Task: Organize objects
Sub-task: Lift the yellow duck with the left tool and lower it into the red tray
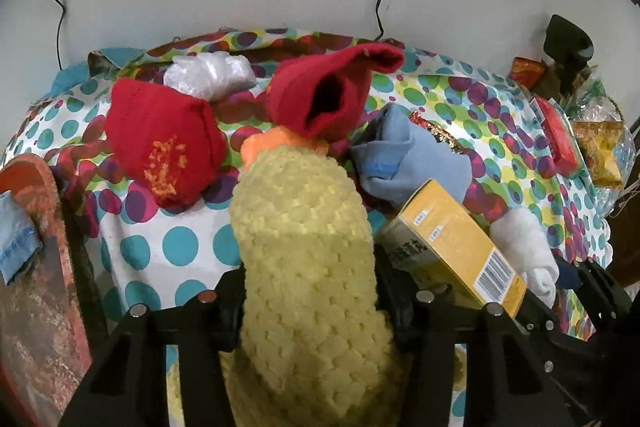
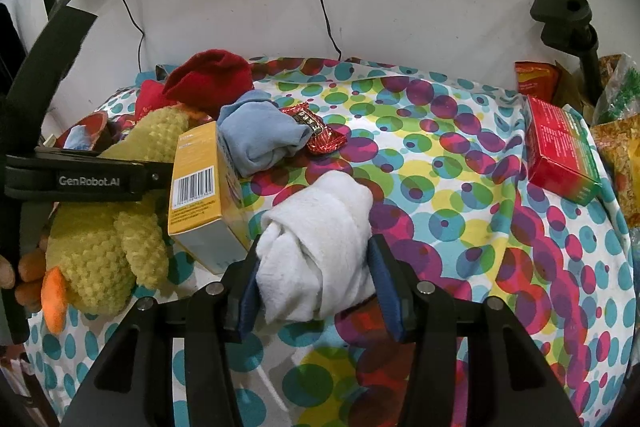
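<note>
Yellow plush toy hides left fingers clamping it; right fingers clamp white towel.

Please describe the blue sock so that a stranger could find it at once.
On the dotted cloth, look behind the yellow box. The blue sock lies bundled there, beside a red candy wrapper. It is the only pale blue bundle; the nearby socks are red or white.

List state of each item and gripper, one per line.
left gripper: shut on yellow plush duck, held off the cloth
right gripper: shut on rolled white towel
yellow box: upright, closed
blue sock: balled up
red sock: folded
red box: lying flat, closed
</note>
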Action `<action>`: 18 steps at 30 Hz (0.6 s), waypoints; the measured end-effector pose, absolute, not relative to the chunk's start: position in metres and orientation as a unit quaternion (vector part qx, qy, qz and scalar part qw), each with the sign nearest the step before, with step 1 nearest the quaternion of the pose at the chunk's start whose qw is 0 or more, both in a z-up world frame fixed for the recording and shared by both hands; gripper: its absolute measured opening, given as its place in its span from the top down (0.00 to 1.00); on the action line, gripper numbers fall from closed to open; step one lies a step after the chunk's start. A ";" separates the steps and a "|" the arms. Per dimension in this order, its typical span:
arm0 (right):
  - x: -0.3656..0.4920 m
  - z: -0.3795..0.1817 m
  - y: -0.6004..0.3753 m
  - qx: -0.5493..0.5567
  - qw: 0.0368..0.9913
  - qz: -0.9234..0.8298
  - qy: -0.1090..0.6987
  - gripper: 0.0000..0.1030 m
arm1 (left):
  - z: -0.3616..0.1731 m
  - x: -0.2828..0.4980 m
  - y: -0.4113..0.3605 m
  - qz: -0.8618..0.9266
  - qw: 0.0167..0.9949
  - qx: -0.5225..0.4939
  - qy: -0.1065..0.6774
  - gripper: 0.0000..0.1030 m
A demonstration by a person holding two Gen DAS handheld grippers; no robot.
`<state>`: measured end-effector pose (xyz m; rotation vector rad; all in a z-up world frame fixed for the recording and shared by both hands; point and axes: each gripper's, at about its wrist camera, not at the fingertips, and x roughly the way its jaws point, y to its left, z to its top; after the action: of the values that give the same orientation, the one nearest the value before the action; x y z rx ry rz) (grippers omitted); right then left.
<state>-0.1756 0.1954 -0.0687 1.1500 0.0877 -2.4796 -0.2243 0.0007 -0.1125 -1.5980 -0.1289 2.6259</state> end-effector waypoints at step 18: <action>-0.176 -0.070 0.195 0.411 0.199 -0.889 0.031 0.54 | -0.071 -0.184 -0.002 0.878 0.037 -0.477 -0.012 0.50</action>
<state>-0.1760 0.1955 -0.0701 1.1498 0.0871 -2.4873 -0.1839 -0.0021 -0.0706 -1.4638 -0.0378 2.6944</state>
